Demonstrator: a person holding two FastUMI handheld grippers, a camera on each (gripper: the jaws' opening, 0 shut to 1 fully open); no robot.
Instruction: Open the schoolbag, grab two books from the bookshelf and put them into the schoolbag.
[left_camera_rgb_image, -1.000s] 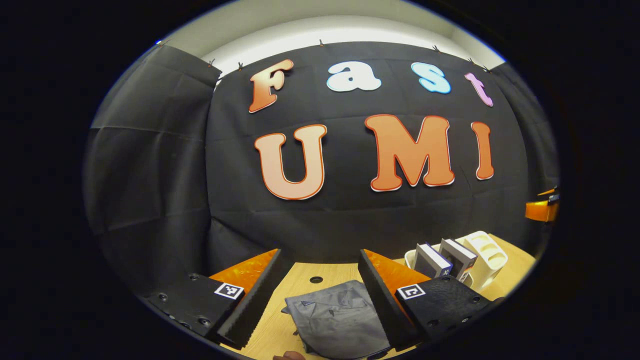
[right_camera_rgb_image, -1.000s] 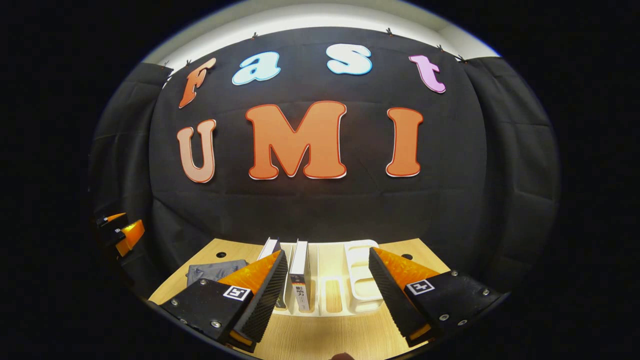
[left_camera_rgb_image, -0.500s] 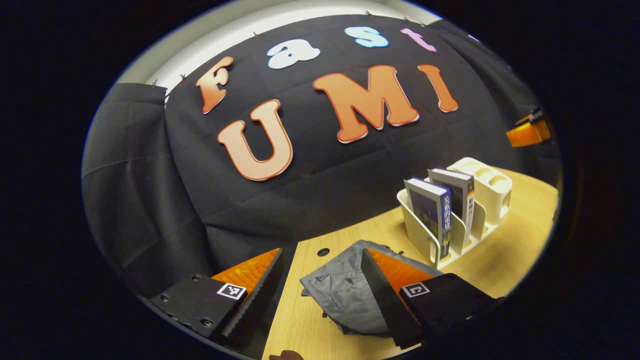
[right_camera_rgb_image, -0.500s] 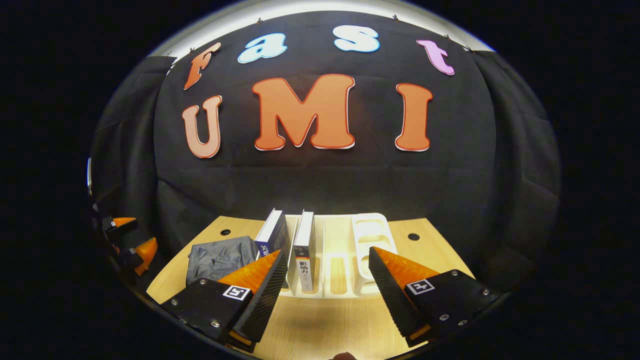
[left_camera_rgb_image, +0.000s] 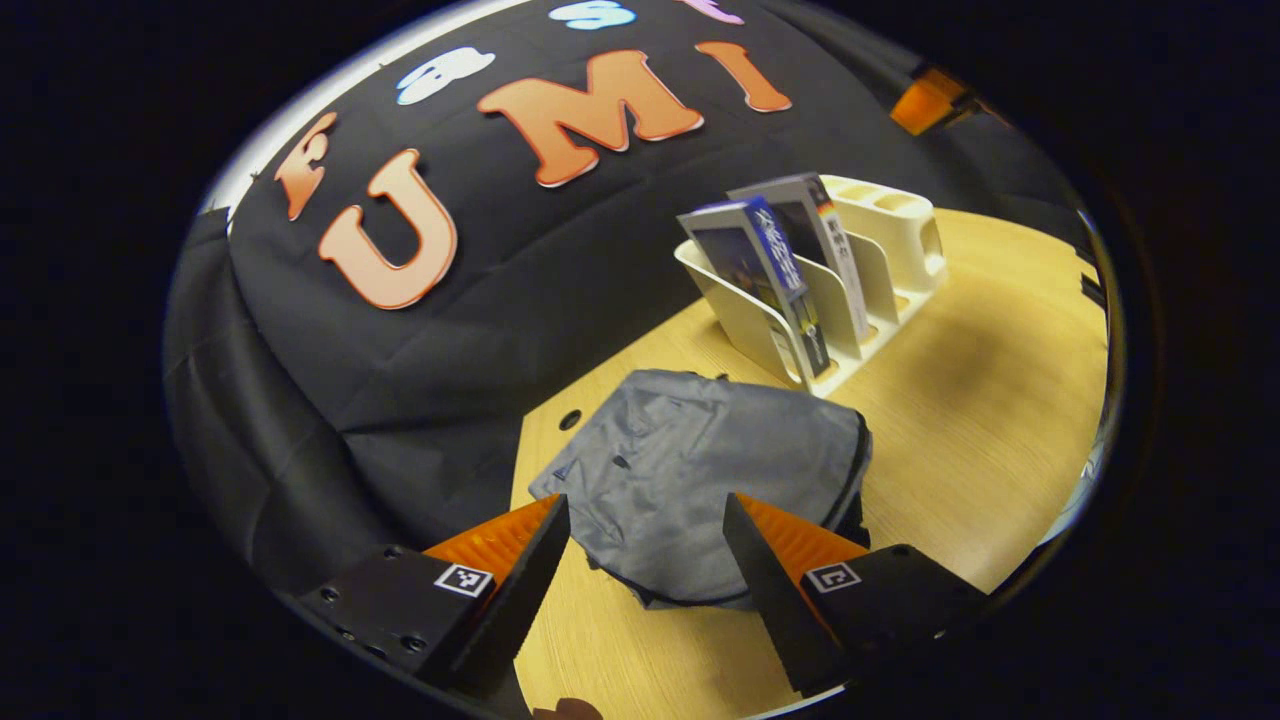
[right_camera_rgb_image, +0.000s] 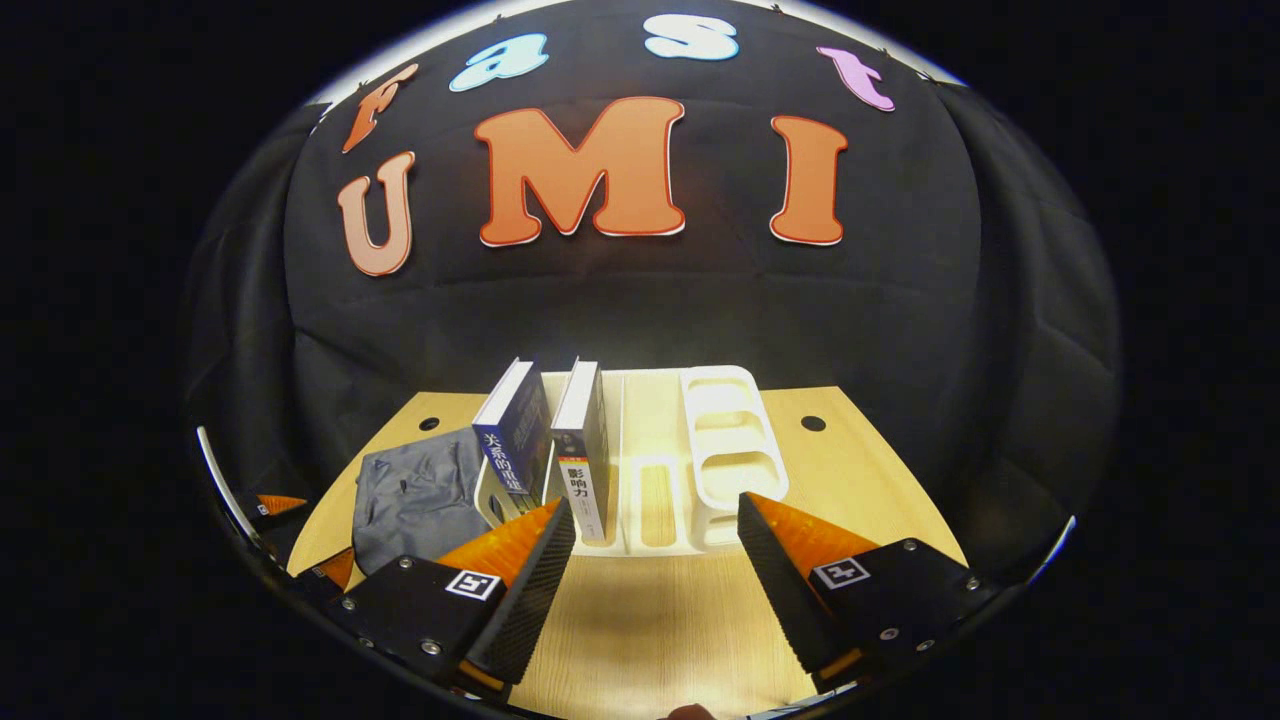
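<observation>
1. Schoolbag (left_camera_rgb_image: 700, 480): grey, lying flat and closed on the table (left_camera_rgb_image: 980, 400), near the table's back edge by the booth wall; also seen in the right gripper view (right_camera_rgb_image: 420, 495).
2. Bookshelf (left_camera_rgb_image: 880, 260): white slotted rack, just beside the schoolbag along the same back edge (right_camera_rgb_image: 690, 460).
3. Two books stand in the slots nearest the schoolbag: blue book (right_camera_rgb_image: 515, 430) leaning, second book (right_camera_rgb_image: 582, 440) upright beside it.
4. Left claw (left_camera_rgb_image: 645, 560): released, fingers spread, hovering above the schoolbag's near edge; contact cannot be determined.
5. Right claw (right_camera_rgb_image: 655, 560): released, holding nothing, over bare table in front of the bookshelf.
</observation>
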